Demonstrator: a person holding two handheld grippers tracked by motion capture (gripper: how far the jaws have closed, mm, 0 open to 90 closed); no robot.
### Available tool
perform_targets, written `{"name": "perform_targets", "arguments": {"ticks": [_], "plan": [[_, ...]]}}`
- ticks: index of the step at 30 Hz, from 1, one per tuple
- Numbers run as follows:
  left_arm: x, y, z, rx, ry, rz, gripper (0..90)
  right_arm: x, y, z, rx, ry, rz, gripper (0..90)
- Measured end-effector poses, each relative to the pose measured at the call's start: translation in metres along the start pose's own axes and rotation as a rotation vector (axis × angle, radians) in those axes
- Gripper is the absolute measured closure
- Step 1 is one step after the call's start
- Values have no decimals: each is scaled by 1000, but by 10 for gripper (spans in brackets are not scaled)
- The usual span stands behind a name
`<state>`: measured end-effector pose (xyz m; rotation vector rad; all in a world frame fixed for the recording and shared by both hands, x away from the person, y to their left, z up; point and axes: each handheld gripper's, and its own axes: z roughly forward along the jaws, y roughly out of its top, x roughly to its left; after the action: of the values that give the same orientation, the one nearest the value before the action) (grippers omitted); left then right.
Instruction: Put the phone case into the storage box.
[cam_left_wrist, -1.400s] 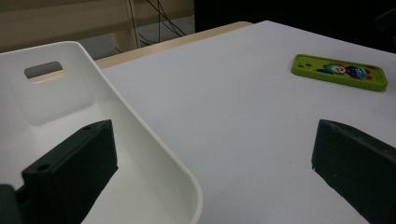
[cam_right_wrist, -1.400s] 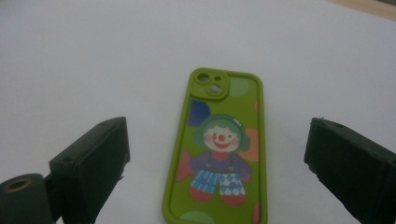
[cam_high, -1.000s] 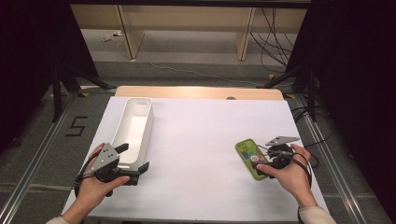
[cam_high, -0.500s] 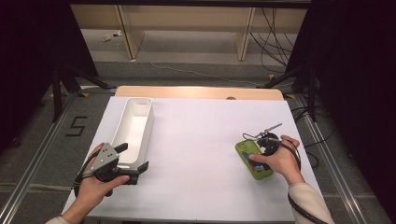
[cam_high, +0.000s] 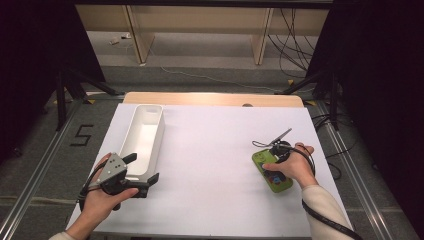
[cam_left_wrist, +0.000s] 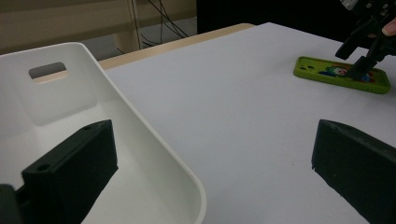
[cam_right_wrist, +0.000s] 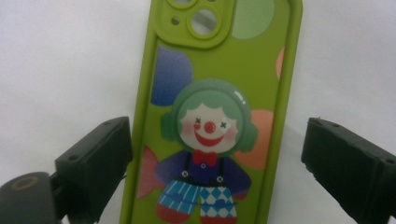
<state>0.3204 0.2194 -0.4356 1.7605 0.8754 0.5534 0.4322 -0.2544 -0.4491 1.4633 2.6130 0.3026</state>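
A green phone case (cam_high: 264, 159) with a clown picture lies flat on the white table at the right. My right gripper (cam_high: 274, 161) points down at it, open, one jaw on each side of the case (cam_right_wrist: 215, 84) and close above it; right gripper (cam_right_wrist: 215, 140). From the left gripper view, the right gripper (cam_left_wrist: 357, 57) stands over the case (cam_left_wrist: 327, 72). My left gripper (cam_high: 142, 169) is open at the near end of a long white bin (cam_high: 159, 135). One jaw of the left gripper (cam_left_wrist: 212, 154) is over the bin (cam_left_wrist: 140, 121), the other over the table.
The white tabletop (cam_high: 215, 150) lies bare between the bin and the case. A wooden strip (cam_high: 200, 98) runs along its far edge. Metal rails flank the table, and cables trail on the floor (cam_high: 325, 120) at the right.
My right hand has turned and shifted over the phone case, bringing its gripper down onto it with the jaws astride. The left gripper and the bin have stayed put.
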Motion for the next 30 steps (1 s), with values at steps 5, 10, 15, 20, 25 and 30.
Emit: {"name": "perform_targets", "arguments": {"ticks": [5,10,15,20,25,30], "plan": [[0,0,0,-1,-1,2,0,1,3,2,18,0,-2,74],[0,0,0,-2,0,0,0,3,7,5,18,-4,6,74],[0,1,-1,-3,0,4,0,4,8,7,33,-11,1,74],[0,0,-1,-3,-1,2,0,4,7,8,43,-13,-1,72],[-1,0,0,-4,-1,3,0,4,6,9,57,-13,4,72],[0,0,0,-4,-1,2,0,5,7,10,64,-17,-4,73]]}}
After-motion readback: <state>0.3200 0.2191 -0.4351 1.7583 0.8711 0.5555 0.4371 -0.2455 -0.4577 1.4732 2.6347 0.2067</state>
